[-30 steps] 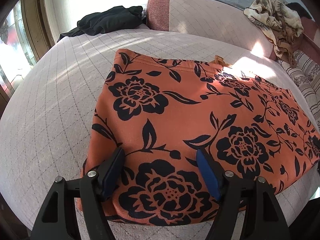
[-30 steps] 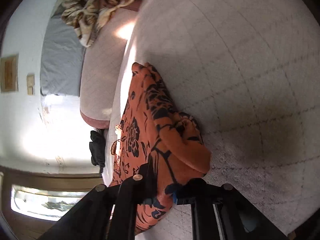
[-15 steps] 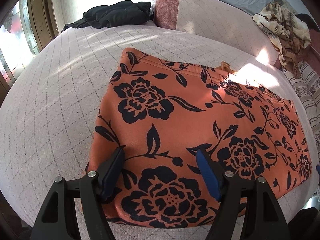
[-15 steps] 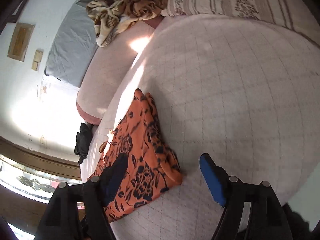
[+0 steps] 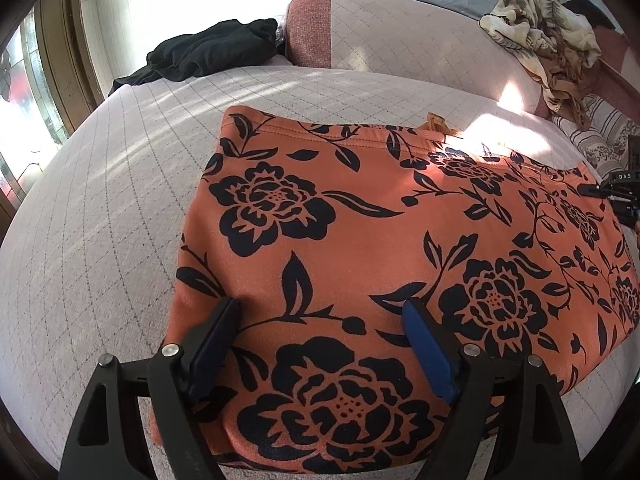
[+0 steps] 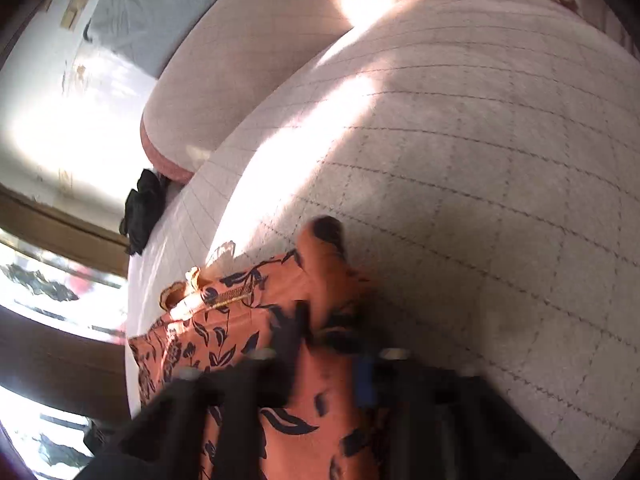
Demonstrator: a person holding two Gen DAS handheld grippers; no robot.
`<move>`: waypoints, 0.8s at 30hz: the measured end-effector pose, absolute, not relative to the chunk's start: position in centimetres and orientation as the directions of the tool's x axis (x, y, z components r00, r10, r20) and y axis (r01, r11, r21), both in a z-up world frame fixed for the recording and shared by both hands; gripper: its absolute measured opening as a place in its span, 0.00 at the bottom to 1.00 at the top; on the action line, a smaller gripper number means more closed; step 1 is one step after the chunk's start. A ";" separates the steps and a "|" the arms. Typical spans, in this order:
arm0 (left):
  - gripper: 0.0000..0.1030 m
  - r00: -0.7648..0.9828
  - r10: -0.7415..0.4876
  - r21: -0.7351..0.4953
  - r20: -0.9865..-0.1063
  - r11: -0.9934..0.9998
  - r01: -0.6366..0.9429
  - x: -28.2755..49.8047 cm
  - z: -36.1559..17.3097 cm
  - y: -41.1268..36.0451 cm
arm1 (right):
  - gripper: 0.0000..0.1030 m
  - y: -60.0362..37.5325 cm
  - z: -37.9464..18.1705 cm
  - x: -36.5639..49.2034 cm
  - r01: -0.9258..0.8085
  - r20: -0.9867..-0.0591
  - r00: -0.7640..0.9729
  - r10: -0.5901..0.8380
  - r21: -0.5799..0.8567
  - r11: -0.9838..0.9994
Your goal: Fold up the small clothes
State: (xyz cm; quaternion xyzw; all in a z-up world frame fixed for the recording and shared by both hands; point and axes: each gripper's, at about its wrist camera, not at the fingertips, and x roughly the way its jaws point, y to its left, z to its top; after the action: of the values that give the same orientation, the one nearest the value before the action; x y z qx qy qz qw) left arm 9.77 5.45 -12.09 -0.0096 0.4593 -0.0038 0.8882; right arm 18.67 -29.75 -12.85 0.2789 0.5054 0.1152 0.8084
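1. Your left gripper (image 5: 322, 314) keeps its jaws spread wide over the near left part of the orange fabric garment with black flower print (image 5: 380, 248), as in both earlier left wrist frames. The blue pads (image 5: 428, 354) grip no cloth between them; whether they touch the surface cannot be told.
2. The garment lies flat on the pale pink quilted bed cover (image 5: 100, 240). Its stitched hem faces the far side, and its outline matches the earlier frames.
3. Your right gripper (image 6: 326, 364) has changed. Half a second ago its jaws stood wide with one finger over the bare cover. Now they sit narrow, with a fold of the garment's right end (image 6: 304, 360) between them. Motion blur hides whether the pads press the cloth, so a firm hold cannot be told.
4. In the right wrist view, the brass zipper (image 6: 228, 294) and a raised corner of cloth now show; neither appeared before.
5. In the left wrist view, part of the right gripper (image 5: 624, 192) now shows at the garment's far right edge.
6. The crumpled black garment (image 5: 208, 54) lies unchanged at the far end of the bed cover.
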 end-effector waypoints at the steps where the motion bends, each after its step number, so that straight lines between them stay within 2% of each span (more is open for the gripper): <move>1: 0.82 0.582 -0.018 -0.021 -0.813 1.000 0.001 9.7 -12.1 5.5 | 0.10 -28.9 -11.7 18.5 0.065 -0.767 0.483 0.423 0.513 0.856; 4: 0.83 0.595 -0.019 -0.020 -0.803 1.000 0.005 9.6 -12.2 5.4 | 0.10 -28.8 -11.0 17.8 0.103 -0.771 0.551 0.318 0.441 0.891; 6: 0.83 0.594 -0.017 -0.013 -0.805 1.000 0.012 9.6 -12.2 5.3 | 0.21 -29.5 -13.9 18.2 0.195 -0.824 0.488 0.286 0.422 0.885; 8: 0.83 0.584 -0.039 -0.035 -0.811 0.999 0.017 9.6 -12.0 5.7 | 0.25 -30.5 -13.4 17.3 0.223 -0.781 0.540 0.314 0.493 0.841; 11: 0.83 0.578 -0.064 -0.078 -0.814 0.997 0.000 9.3 -11.1 6.4 | 0.28 -30.8 -10.3 15.2 0.256 -0.774 0.594 0.218 0.439 0.861; 12: 0.83 0.584 -0.069 -0.094 -0.809 0.996 -0.013 8.9 -10.6 6.6 | 0.28 -30.4 -8.9 14.3 0.242 -0.759 0.615 0.213 0.439 0.865; 15: 0.83 0.629 -0.063 -0.133 -0.775 0.989 -0.064 7.1 -8.6 8.1 | 0.29 -28.3 -6.1 11.6 0.119 -0.706 0.622 0.338 0.512 0.851; 16: 0.83 0.640 -0.071 -0.156 -0.765 0.985 -0.079 6.6 -8.2 8.8 | 0.34 -27.3 -5.8 10.5 0.074 -0.689 0.612 0.389 0.539 0.839; 18: 0.83 0.635 -0.092 -0.213 -0.767 0.970 -0.117 5.7 -8.1 10.5 | 0.83 -25.0 -6.8 8.8 0.018 -0.680 0.557 0.477 0.584 0.811; 20: 0.83 0.583 -0.133 -0.278 -0.801 0.946 -0.166 5.6 -9.5 12.3 | 0.85 -23.8 -9.0 7.2 0.043 -0.712 0.517 0.475 0.575 0.817; 21: 0.81 0.530 -0.158 -0.306 -0.833 0.930 -0.203 5.7 -10.9 13.2 | 0.84 -23.3 -10.4 6.7 0.065 -0.749 0.480 0.457 0.550 0.833; 22: 0.74 0.485 -0.179 -0.328 -0.856 0.913 -0.243 5.6 -12.2 14.0 | 0.82 -23.1 -11.6 6.4 0.100 -0.785 0.451 0.426 0.518 0.849; 23: 0.58 0.502 -0.165 -0.327 -0.849 0.911 -0.253 5.2 -12.3 14.6 | 0.82 -22.8 -11.9 5.6 0.098 -0.781 0.465 0.416 0.512 0.853; 24: 0.50 0.509 -0.164 -0.329 -0.845 0.910 -0.252 4.9 -11.8 14.9 | 0.83 -22.4 -11.3 4.9 0.088 -0.776 0.487 0.400 0.499 0.862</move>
State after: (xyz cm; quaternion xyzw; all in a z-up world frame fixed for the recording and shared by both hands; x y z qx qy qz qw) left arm 4.95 14.94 -11.82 -0.2104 0.4946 0.0261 0.8429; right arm 4.89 -22.41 -11.28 0.2450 0.4974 0.0944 0.8268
